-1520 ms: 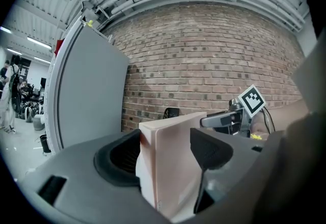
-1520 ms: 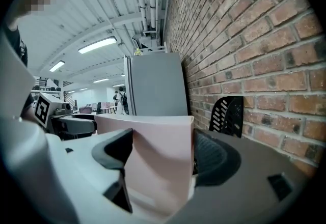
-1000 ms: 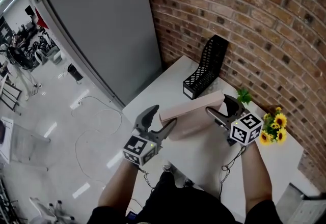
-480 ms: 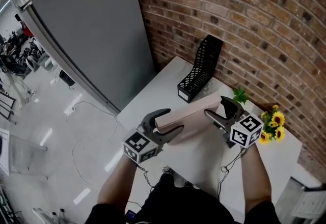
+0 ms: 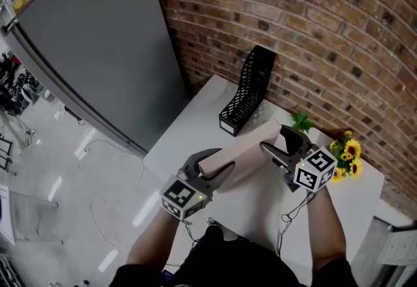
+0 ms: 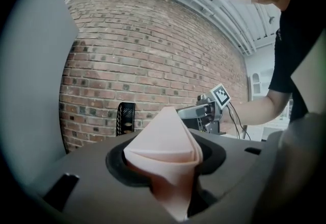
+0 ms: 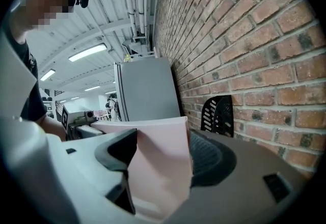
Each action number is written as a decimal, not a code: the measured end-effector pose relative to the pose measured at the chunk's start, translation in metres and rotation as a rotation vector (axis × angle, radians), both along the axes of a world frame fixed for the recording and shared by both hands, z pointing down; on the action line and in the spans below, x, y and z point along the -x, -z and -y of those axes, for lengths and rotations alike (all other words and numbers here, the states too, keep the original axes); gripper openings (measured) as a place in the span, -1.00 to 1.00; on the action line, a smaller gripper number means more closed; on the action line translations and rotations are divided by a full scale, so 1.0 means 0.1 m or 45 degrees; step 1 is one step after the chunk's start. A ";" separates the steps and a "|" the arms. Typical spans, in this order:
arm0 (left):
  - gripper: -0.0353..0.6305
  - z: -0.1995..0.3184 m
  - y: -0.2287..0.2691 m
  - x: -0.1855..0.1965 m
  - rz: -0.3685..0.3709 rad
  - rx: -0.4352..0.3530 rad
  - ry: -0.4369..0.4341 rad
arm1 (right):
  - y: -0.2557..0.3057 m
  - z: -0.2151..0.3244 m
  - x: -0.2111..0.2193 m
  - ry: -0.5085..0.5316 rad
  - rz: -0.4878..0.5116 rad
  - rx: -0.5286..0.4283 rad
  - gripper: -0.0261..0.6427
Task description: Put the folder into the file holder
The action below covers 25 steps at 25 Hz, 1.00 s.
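Note:
A long pale pink folder (image 5: 246, 143) hangs over the white table (image 5: 195, 124), held at both ends. My left gripper (image 5: 221, 163) is shut on its near left end; its jaws have just been closing, and the folder (image 6: 163, 139) bulges, pinched between them. My right gripper (image 5: 273, 139) is shut on the other end; its jaws have also just been closing, with the folder (image 7: 162, 139) between them. The black mesh file holder (image 5: 245, 91) stands empty beyond the folder, by the brick wall, and shows as the file holder (image 6: 126, 118) and file holder (image 7: 217, 113).
A brick wall (image 5: 313, 25) runs behind the table. A bunch of sunflowers (image 5: 345, 154) with green leaves lies at the table's right, just past my right gripper. A tall grey cabinet (image 5: 98, 51) stands left of the table, with floor and cables below it.
My left gripper has moved in to the folder's left end and its wide-open jaws have closed onto it. The right gripper has kept its hold in place.

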<state>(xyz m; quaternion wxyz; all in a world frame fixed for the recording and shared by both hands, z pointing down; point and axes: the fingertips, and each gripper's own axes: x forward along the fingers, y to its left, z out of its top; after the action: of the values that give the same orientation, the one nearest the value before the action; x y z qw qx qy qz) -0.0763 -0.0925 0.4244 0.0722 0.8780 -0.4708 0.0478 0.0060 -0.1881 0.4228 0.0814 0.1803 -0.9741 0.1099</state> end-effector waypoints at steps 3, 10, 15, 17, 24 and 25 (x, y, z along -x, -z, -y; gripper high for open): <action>-0.36 0.04 0.00 -0.01 0.000 -0.006 0.038 | 0.00 0.05 0.00 -0.033 0.006 0.002 0.05; -0.38 0.13 0.00 -0.03 0.018 -0.001 0.138 | 0.00 0.16 -0.01 -0.123 0.040 0.015 0.03; -0.39 0.21 0.04 -0.06 0.083 -0.042 0.188 | 0.04 0.21 -0.01 -0.193 0.056 -0.005 -0.08; -0.40 0.24 0.08 -0.04 0.094 -0.055 0.194 | 0.07 0.27 -0.08 -0.285 0.065 -0.028 -0.24; -0.40 0.27 0.40 0.13 -0.023 -0.085 0.243 | 0.11 0.39 -0.33 -0.496 0.066 -0.034 -0.91; -0.40 0.27 0.46 0.15 -0.035 -0.094 0.250 | 0.11 0.39 -0.33 -0.504 0.067 -0.030 -0.91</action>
<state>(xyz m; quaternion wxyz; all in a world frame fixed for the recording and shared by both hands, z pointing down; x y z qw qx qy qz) -0.0908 -0.1196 0.3786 0.0506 0.8303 -0.5549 0.0110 0.0393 -0.2266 0.4119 0.0306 0.3662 -0.9227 0.1169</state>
